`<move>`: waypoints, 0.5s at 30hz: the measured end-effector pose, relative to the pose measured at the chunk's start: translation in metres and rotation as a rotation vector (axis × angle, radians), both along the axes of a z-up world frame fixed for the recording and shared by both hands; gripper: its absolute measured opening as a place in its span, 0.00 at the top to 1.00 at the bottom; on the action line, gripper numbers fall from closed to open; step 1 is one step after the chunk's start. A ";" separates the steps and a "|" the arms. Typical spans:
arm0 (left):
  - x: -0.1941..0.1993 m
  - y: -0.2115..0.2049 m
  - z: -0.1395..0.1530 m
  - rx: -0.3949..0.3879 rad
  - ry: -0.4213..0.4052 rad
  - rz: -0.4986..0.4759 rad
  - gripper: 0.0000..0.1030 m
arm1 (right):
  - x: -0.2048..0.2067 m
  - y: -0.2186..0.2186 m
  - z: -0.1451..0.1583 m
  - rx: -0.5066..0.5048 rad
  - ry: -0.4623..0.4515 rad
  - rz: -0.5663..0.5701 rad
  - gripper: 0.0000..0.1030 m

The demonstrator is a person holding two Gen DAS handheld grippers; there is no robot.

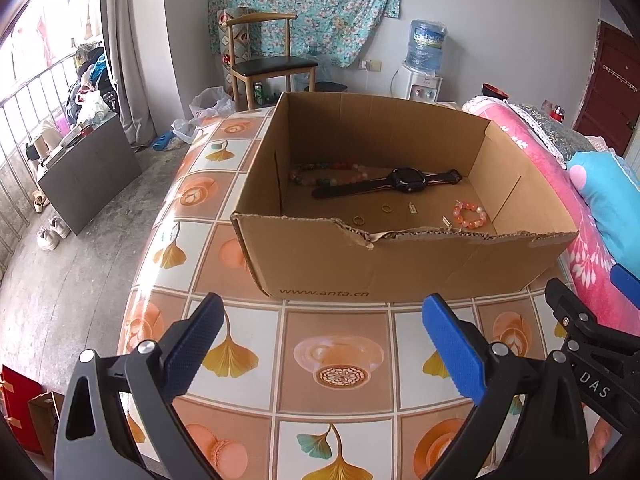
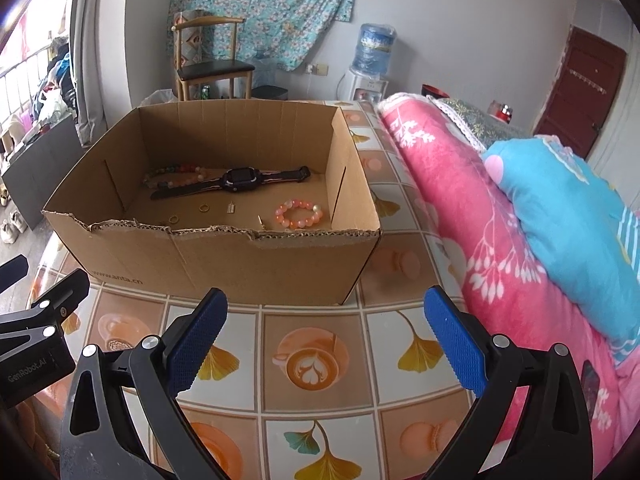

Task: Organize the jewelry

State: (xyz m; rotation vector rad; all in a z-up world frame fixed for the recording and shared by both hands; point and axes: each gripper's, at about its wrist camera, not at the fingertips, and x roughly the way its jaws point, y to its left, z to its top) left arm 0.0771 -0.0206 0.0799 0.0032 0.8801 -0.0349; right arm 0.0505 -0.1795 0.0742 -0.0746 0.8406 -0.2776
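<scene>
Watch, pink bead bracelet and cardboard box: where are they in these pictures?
Watch (image 1: 408,178), left wrist view, on its dark face.
Pink bead bracelet (image 2: 297,223), right wrist view, on its near beads.
Cardboard box (image 2: 240,264), right wrist view, on its front wall.

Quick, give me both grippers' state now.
Left gripper: open, holding nothing, above the table.
Right gripper: open, holding nothing, above the table.

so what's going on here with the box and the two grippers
A person holds two grippers over the tiled table, both in front of a cardboard box. The left gripper and right gripper are open and empty. A black watch, two bead bracelets and small gold rings already lie inside the box.
</scene>
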 end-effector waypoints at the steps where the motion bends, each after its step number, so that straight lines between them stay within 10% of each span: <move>1: 0.000 0.000 0.000 0.001 0.000 -0.001 0.05 | 0.000 0.000 0.000 0.001 0.000 -0.002 0.08; 15: 0.001 -0.001 0.002 0.002 -0.001 -0.008 0.05 | 0.001 0.001 0.001 0.000 -0.004 0.001 0.08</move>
